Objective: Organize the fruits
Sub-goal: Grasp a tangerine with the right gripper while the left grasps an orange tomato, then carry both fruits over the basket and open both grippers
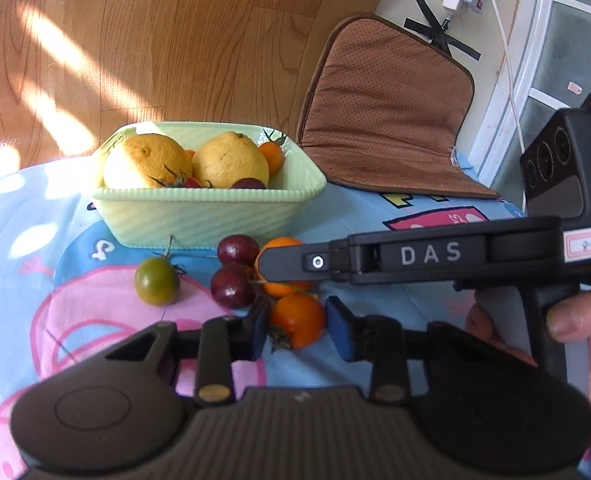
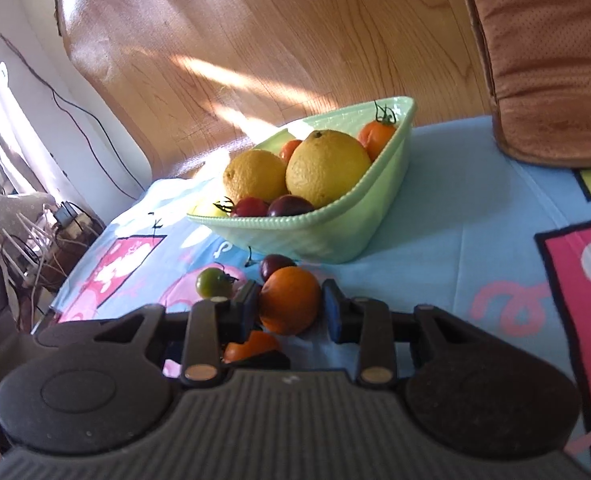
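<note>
Tablecloth point(image 1: 359, 216): pale blue with pink cartoon prints, it covered the surface and carried everything else.
Seat cushion point(image 1: 387, 108): brown and perforated, it lay at the far right of the cloth, just beside the dish.
Dish point(image 1: 199, 216): a pale green ribbed rectangular bowl near the cloth's far edge; it held two large yellow citrus fruits point(image 1: 231, 162), side by side, with small orange, red and dark tomatoes tucked around them.
Right gripper point(image 2: 289, 306): its blue pads had drawn narrow around an orange fruit point(image 2: 291, 300) resting on the cloth in front of the dish; the left pad touched it, the right pad sat just beside it, and I could not tell whether that one pressed.
Left gripper point(image 1: 297, 326): narrow, its pads clamped an orange tomato point(image 1: 297, 320) with a dried calyx, low on the cloth, just nearer than the other orange fruit.
Dark purple fruits point(image 1: 233, 272): two, touching each other, between the dish and the left gripper.
Green tomato point(image 1: 157, 280): alone on the cloth, left of the purple pair, in front of the dish.
</note>
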### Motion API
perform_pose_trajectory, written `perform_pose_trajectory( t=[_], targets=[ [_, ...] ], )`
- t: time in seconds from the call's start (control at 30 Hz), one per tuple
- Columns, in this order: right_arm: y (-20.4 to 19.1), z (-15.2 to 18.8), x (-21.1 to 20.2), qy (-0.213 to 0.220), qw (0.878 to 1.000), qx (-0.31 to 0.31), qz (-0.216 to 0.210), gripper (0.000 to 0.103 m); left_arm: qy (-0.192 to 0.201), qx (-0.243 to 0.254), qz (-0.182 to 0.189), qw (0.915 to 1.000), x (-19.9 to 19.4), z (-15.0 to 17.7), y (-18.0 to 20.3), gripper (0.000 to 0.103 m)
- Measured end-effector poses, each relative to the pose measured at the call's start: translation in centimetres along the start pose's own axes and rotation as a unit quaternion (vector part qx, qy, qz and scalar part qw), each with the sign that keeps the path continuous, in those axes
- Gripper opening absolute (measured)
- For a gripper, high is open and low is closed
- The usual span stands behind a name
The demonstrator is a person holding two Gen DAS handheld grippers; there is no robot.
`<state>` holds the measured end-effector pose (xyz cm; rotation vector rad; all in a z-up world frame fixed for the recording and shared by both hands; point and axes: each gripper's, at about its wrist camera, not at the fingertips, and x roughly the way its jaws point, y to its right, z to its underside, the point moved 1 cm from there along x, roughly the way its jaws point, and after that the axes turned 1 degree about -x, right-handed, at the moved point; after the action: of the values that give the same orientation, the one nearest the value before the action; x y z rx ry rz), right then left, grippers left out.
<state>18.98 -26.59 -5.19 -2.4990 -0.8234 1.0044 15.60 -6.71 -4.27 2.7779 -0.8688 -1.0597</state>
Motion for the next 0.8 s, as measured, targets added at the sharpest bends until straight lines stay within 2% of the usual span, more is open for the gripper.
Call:
perform_pose_trajectory(
  t=[0.2,0.33,0.6,0.8],
  targets=[
    [-0.3,1.4,-3.3,0.03,0.999,0.018,0.013,0.036,-0.004,0.007,0.01,0.9999,-2.3,1.6,0.1,0.031],
    [-1.2,3.5,-5.8,0.045,0.998,0.025,0.022,0.036,-0.007,0.004,0.02,0.9998,-4.7,3.4,0.0,0.031],
    [-6.3,8.8,-7.0,0.036,0.998,-0.038,0.027,0.036,0.0,-0.014,0.021,0.9997,-9.4,6.9,-0.5,0.031],
    [-8.2,10.1,-6.8,0.032,0.996,-0.068,0.046,0.035,0.011,-0.024,0.017,0.9995,-10.8,8.1,-1.2,0.031]
  ],
)
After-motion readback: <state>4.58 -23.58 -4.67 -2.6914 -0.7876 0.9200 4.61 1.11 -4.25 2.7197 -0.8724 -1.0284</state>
